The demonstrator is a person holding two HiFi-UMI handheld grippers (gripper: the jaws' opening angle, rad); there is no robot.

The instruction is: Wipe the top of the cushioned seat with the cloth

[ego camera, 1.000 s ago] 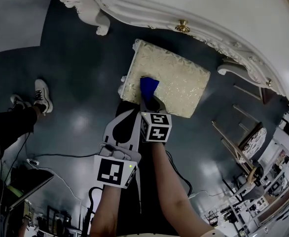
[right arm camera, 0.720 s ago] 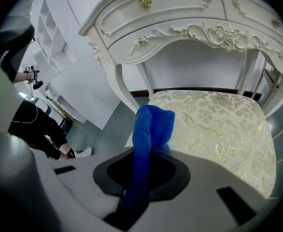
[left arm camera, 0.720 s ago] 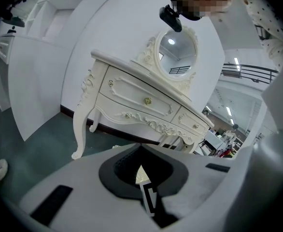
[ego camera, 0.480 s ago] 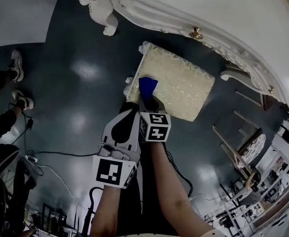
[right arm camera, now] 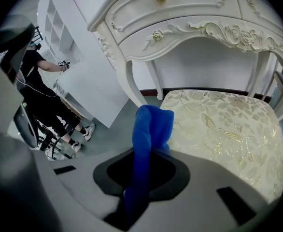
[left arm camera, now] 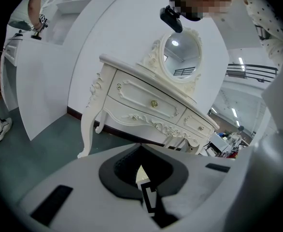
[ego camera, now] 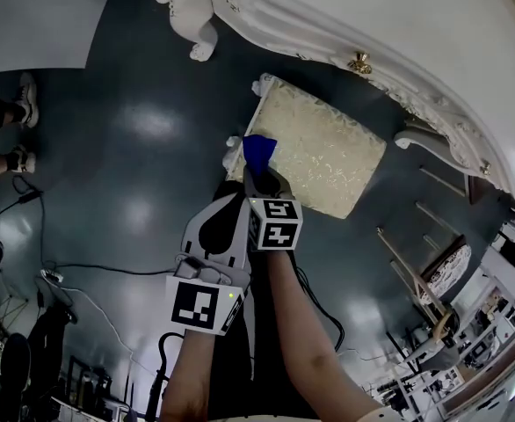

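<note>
The right gripper [ego camera: 262, 179] had its jaws clamped on the blue cloth [right arm camera: 151, 129] — the fabric bunched between them and poked out past the tips. The cloth sat at the left edge of the cushioned seat [ego camera: 328, 152], whose pale, gold-patterned top stood just in front of the white dressing table [left arm camera: 151, 103]. The left gripper [left arm camera: 142, 177] hung beside the right one, clear of the seat — its jaws pressed together with nothing between them.

Light-grey left gripper [ego camera: 236, 200] and right gripper [ego camera: 262, 176] each bear 1 white cube [ego camera: 205, 304] with black square markers
</note>
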